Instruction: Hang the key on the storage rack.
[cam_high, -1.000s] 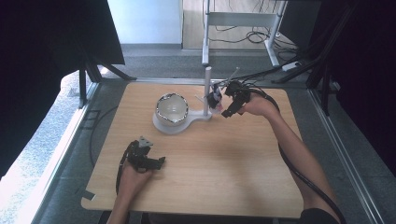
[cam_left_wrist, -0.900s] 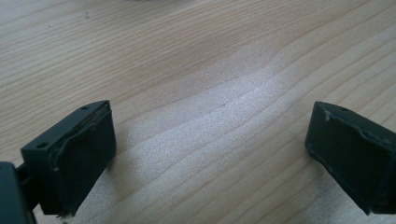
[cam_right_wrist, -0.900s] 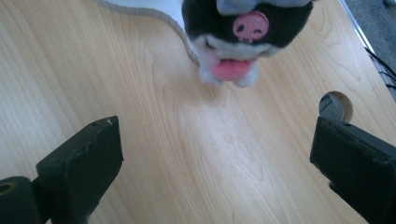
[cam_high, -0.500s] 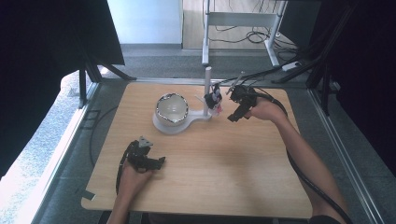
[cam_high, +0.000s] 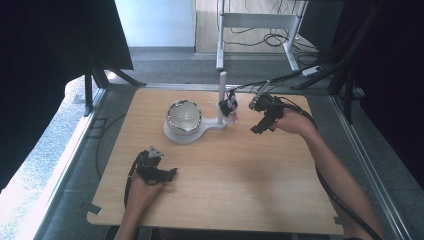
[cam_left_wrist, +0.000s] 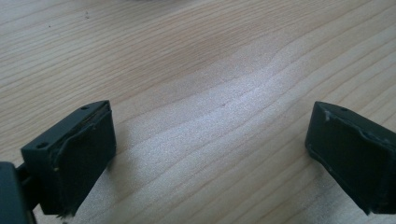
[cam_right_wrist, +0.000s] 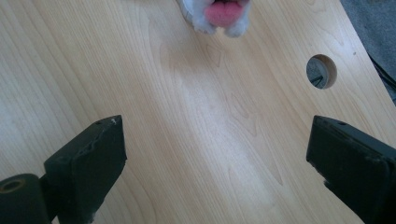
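Daylight falls across the wooden surface (cam_high: 250, 190), where a white stand (cam_high: 192, 131) carries a bowl (cam_high: 183, 115) and a post with a small pink-and-dark charm (cam_high: 230, 106) hanging on it. Just right of the stand, the right tool (cam_high: 264, 116) hovers with jaws wide apart and empty; well below the stand, the left tool (cam_high: 159, 172) rests spread and empty.

We see a table (cam_high: 225, 185) of pale wood with smooth, matt grain. On it stands a glossy white plastic stand (cam_high: 192, 134) holding a bowl (cam_high: 183, 115) with a shiny rim. Each hand-held gripper, left (cam_left_wrist: 210, 154) and right (cam_right_wrist: 215, 163), has matt black jaws with rough-edged pads.
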